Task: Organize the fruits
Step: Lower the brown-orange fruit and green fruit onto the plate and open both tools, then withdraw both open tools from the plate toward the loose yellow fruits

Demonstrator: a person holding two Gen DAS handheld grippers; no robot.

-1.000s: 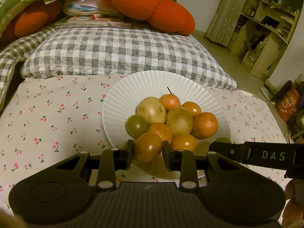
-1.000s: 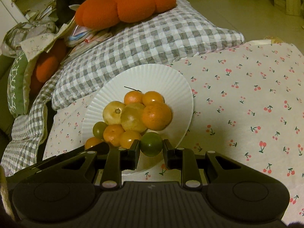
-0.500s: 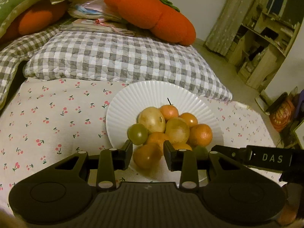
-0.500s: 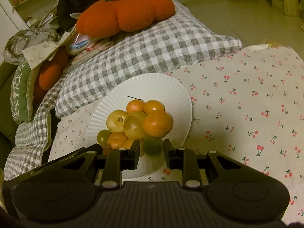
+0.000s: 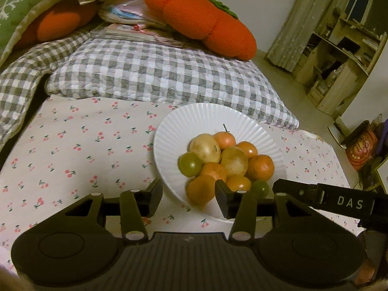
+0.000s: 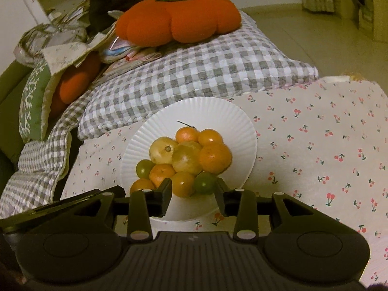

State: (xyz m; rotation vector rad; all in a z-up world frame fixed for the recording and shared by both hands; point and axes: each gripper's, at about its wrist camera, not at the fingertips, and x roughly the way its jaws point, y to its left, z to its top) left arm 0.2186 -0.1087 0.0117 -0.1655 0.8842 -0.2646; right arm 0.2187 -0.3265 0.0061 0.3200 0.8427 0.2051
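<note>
On the white ribbed plate (image 5: 208, 116), both grippers, left gripper (image 5: 188, 197) and right gripper (image 6: 193, 194), have just been opening, jaws now parted and empty (orange fruit (image 5: 200, 190) and green fruit (image 6: 205, 182) released onto the pile), so both drops look done.

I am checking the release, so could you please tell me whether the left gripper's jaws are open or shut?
Open: the left gripper has just been opening, and its jaws stand clear of the orange fruit.
</note>
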